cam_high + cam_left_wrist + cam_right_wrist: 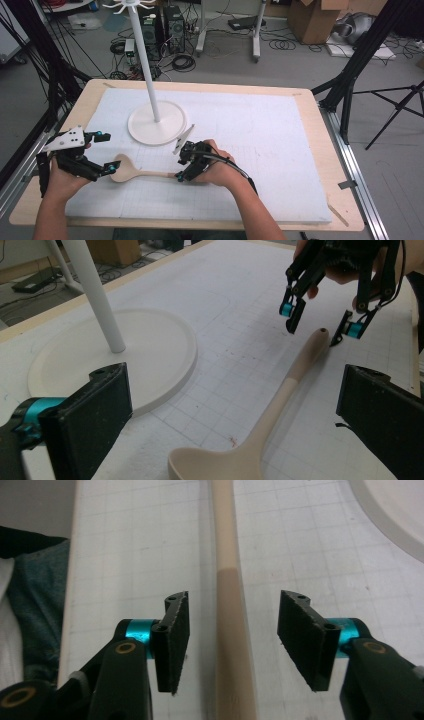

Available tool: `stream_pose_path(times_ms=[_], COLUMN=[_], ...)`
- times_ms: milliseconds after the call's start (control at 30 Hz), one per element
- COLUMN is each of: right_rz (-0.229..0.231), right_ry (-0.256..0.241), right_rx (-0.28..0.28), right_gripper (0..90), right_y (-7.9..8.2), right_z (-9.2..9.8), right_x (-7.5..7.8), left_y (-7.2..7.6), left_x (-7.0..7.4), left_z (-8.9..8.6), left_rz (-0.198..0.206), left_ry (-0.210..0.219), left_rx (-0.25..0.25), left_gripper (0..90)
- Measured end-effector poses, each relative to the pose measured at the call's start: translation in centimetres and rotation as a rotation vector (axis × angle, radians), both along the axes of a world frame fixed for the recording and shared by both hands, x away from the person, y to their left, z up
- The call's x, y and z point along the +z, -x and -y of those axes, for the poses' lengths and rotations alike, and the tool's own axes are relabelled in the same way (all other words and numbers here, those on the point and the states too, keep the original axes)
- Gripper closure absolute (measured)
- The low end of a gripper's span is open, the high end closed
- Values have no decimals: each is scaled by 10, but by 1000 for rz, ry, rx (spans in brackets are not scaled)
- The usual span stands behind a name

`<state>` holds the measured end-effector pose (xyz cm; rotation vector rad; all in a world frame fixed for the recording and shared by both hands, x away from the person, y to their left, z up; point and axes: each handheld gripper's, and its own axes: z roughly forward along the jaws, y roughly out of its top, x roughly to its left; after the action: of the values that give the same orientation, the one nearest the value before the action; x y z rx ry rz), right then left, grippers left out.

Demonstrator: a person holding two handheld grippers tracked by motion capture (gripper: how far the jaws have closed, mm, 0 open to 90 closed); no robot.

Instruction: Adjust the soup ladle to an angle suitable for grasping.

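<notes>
A wooden spoon [137, 172] lies flat on the white surface [260, 130], lower left of centre in the high view, long axis left-right, bowl pointing left. It looks light, stiff and smooth; mid-handle is the best hold. The right tongs [229, 640] straddle the handle, apart. The left tongs [230, 425] are also apart, near the bowl.

Count on the table: one beige long-handled spoon [131, 172] with a round bowl, lying flat. One white pole stand on a round disc base [157, 125]. One white gridded foam mat [260, 140] over one light wooden tabletop [320, 150]. Two black two-jaw grippers with teal accents: left gripper [102, 152] and right gripper [183, 162], one per hand. Off the table: one brown cardboard box [315, 17] on the floor.
</notes>
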<state>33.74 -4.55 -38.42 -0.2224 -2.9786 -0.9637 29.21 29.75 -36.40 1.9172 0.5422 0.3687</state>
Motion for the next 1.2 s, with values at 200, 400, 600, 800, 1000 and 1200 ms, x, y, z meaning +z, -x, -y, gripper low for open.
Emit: stream_pose_path(times_ms=[200,400,600,800,1000,1200], right_rz=[33,75,133,137,138,170], right_ry=[-36,-80,-143,-214,-274,-330], right_rx=[-52,-128,-233,-312,-389,-456], right_gripper=[360,254,169,121,94,16], right_y=[6,12,24,34,42,51], right_z=[24,56,99,135,172,198], right_x=[9,12,15,13,7,3], left_y=[0,-1,-1,0,-1,-2], left_x=[0,-2,-2,-2,-2,-3], left_z=[1,3,5,7,7,8], left_rz=[-2,-8,-8,-8,-9,-13], left_ry=[-1,-7,-4,-8,-12,-13], left_rx=[-3,-11,-19,-21,-22,-26], left_gripper=[17,17,17,17,17,17])
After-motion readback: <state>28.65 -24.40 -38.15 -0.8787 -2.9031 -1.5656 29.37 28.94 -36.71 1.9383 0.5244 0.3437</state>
